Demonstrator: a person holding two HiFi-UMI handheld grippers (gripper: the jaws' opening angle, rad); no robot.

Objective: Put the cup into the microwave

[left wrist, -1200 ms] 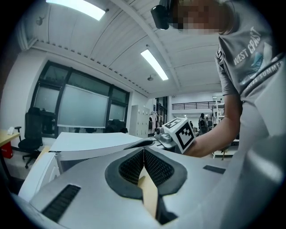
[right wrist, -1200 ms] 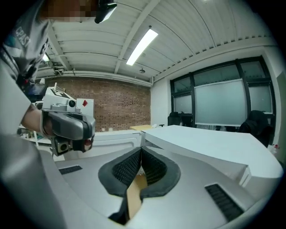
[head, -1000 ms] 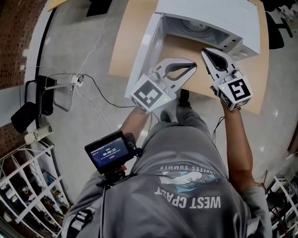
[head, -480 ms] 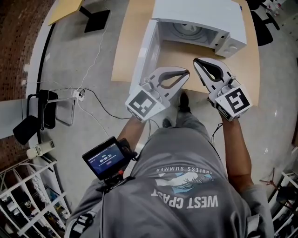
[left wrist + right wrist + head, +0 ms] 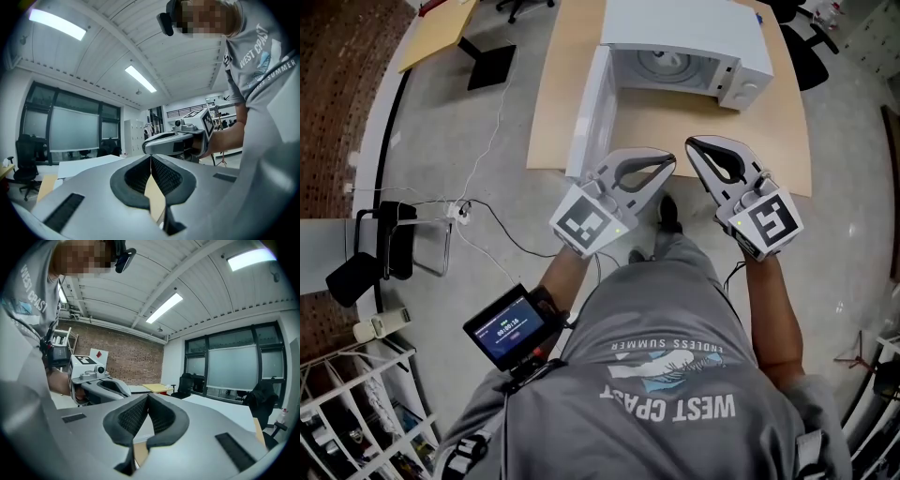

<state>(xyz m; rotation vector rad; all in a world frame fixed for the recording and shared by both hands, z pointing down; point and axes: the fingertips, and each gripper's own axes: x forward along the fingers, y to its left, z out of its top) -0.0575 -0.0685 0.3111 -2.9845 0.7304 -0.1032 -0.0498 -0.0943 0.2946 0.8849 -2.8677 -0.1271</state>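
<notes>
Steep downward look over a grey printed T-shirt [image 5: 675, 375]. Out in front, level and side by side over the near edge of a pale wooden table [image 5: 558, 84]: left tongs [image 5: 672, 159] and right tongs [image 5: 691, 143]. Smooth grey moulded shells, black ribbed pads [image 5: 164, 176], each pair pressed shut on nothing, each bearing a white cube with a square marker. Further back on the table, a boxy white microwave [image 5: 694, 23], door [image 5: 589, 108] swung wide to the left. Inside the cavity, a round pale shape [image 5: 661, 64]; cup or turntable, impossible to tell.
</notes>
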